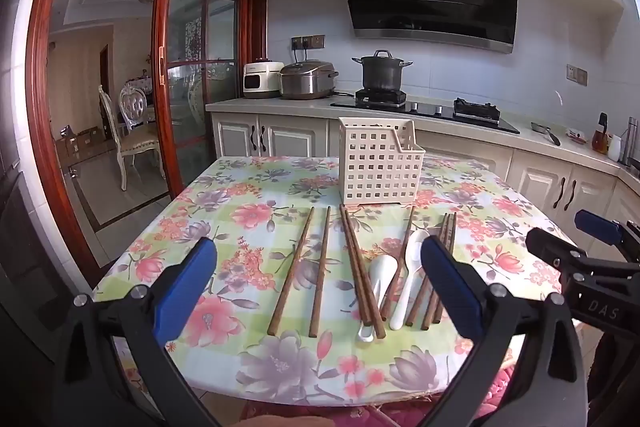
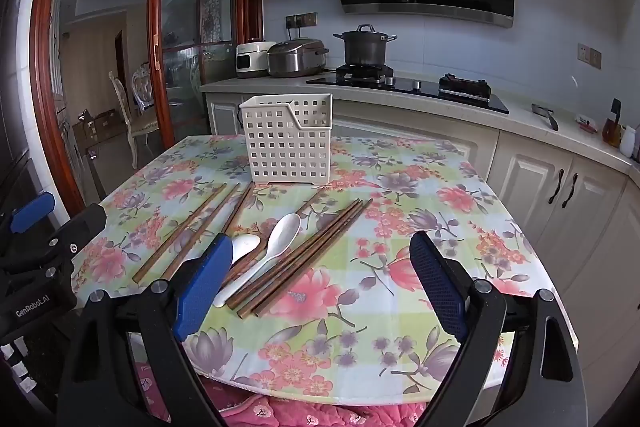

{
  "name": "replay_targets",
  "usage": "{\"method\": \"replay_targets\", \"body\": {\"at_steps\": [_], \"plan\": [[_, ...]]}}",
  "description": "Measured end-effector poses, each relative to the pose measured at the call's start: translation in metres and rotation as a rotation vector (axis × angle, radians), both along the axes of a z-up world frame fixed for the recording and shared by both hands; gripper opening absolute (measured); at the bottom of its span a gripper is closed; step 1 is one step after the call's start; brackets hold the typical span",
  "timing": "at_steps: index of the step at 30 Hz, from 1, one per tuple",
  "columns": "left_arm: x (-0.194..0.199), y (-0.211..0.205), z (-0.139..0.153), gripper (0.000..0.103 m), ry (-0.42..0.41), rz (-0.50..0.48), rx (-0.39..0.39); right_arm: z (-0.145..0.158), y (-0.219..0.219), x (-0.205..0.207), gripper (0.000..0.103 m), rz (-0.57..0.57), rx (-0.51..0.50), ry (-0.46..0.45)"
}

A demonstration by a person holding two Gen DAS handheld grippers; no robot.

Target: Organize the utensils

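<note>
Left wrist view, a kitchen table (image 1: 240, 195) under a flowered cloth: the white basket (image 1: 378, 165) stands upright at the far side, nothing visible in it, and every utensil lies flat on the cloth in front of it. Nearest the basket's left corner, two chopsticks (image 1: 306, 271) lie side by side, slightly apart; a tight pair (image 1: 360, 267) runs down from the basket's front toward the near edge; two white spoons (image 1: 406, 279) lie beside that pair, with more chopsticks (image 1: 436, 275) fanned out below the basket's right corner, partly hidden behind a blue pad. The left gripper (image 1: 320, 291) hovers over the near edge with jaws spread wide, nothing between them, the whole spread of utensils lying ahead of it toward the basket. In the right wrist view the right gripper (image 2: 322, 291) likewise stands wide and empty, short of the bundle of chopsticks and spoons that lies between it and the basket. No piece has yet gone in, so the job appears to be at its first pick. The next move probably calls for one gripper to drop low over a single chopstick pair or spoon, close across its shaft without dragging its neighbours, then lift and tip it upright into the basket's open top.
</note>
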State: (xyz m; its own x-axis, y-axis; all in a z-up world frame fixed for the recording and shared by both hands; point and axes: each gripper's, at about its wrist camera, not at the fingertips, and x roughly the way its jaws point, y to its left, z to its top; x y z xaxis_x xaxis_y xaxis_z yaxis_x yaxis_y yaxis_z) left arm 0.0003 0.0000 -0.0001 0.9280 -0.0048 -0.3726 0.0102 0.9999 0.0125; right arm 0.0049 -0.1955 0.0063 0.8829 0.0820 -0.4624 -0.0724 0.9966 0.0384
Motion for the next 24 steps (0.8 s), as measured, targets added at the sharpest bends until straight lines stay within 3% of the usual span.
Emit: {"method": "replay_targets", "body": {"at_steps": [24], "plan": [[-0.0021, 0.0021, 0.0068, 0.099, -0.005, -0.018, -0.012, -0.0001, 0.0006, 0.0009, 0.085, 0.001, -0.008, 0.008]]}}
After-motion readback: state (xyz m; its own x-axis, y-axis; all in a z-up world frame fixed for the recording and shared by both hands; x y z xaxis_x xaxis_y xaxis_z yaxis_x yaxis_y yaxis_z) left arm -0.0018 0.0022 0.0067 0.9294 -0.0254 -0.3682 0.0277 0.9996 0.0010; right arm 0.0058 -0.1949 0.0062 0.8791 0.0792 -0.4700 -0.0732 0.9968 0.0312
